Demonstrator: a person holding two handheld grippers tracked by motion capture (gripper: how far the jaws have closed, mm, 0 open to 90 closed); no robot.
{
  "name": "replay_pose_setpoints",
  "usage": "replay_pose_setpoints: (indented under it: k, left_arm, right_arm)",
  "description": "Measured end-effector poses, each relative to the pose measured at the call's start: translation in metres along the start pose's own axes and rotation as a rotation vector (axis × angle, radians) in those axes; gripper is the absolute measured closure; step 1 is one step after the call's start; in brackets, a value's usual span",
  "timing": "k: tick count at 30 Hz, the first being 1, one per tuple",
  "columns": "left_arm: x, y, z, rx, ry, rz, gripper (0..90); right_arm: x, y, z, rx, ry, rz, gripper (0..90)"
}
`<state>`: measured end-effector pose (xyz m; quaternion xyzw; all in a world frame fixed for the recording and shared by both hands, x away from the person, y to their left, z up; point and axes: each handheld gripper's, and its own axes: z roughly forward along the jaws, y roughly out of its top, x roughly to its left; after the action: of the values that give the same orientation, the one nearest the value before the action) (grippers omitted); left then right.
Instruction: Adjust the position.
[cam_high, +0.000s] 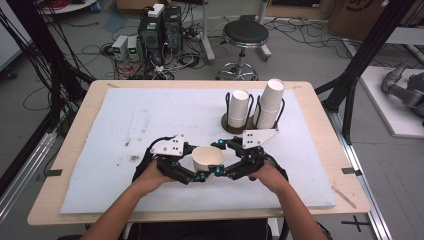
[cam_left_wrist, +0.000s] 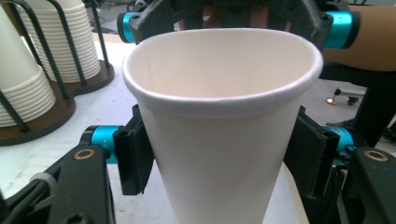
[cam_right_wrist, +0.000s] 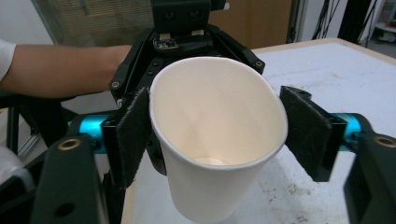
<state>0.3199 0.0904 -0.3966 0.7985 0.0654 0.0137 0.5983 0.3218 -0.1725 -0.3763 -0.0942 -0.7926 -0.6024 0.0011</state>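
A white paper cup (cam_high: 207, 156) stands at the front middle of the white mat, between both grippers. My left gripper (cam_high: 196, 162) comes in from the left. In the left gripper view both black pads (cam_left_wrist: 135, 154) press on the cup (cam_left_wrist: 219, 140), and its rim is squeezed into an oval. My right gripper (cam_high: 220, 159) faces it from the right. In the right gripper view the cup (cam_right_wrist: 215, 140) sits between the jaws. One pad (cam_right_wrist: 133, 135) lies against the rim, while the other pad (cam_right_wrist: 306, 133) stands clear of it, so this gripper (cam_right_wrist: 219, 135) is open.
Two stacks of paper cups (cam_high: 240, 107) (cam_high: 270, 102) stand in wire holders on brown bases just behind the grippers, at the right. The white mat (cam_high: 150, 120) covers most of the wooden table. A black stool (cam_high: 245, 35) and computer boxes stand on the floor beyond.
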Motion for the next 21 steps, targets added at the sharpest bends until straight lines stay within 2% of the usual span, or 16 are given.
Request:
replay_pose_setpoints:
  k: [1, 7, 11, 13, 21]
  left_arm:
    - [0.001, 0.000, -0.001, 0.002, 0.009, -0.001, 33.7]
    - [0.007, -0.002, -0.012, -0.021, 0.069, -0.019, 34.3]
    - [0.012, -0.004, -0.020, -0.038, 0.121, -0.039, 34.3]
    - [0.015, -0.005, -0.024, -0.048, 0.145, -0.051, 34.3]
    - [0.019, -0.009, -0.040, -0.079, 0.224, -0.077, 34.3]
  right_arm:
    - [0.000, 0.000, 0.000, -0.005, -0.013, 0.008, 17.6]
    - [-0.003, -0.001, -0.007, -0.016, -0.065, 0.004, 17.6]
    - [-0.007, -0.003, -0.015, -0.018, -0.145, -0.009, 17.6]
    - [-0.008, -0.004, -0.019, -0.012, -0.188, -0.012, 17.6]
    - [-0.009, -0.018, -0.041, 0.057, -0.289, -0.028, 17.6]
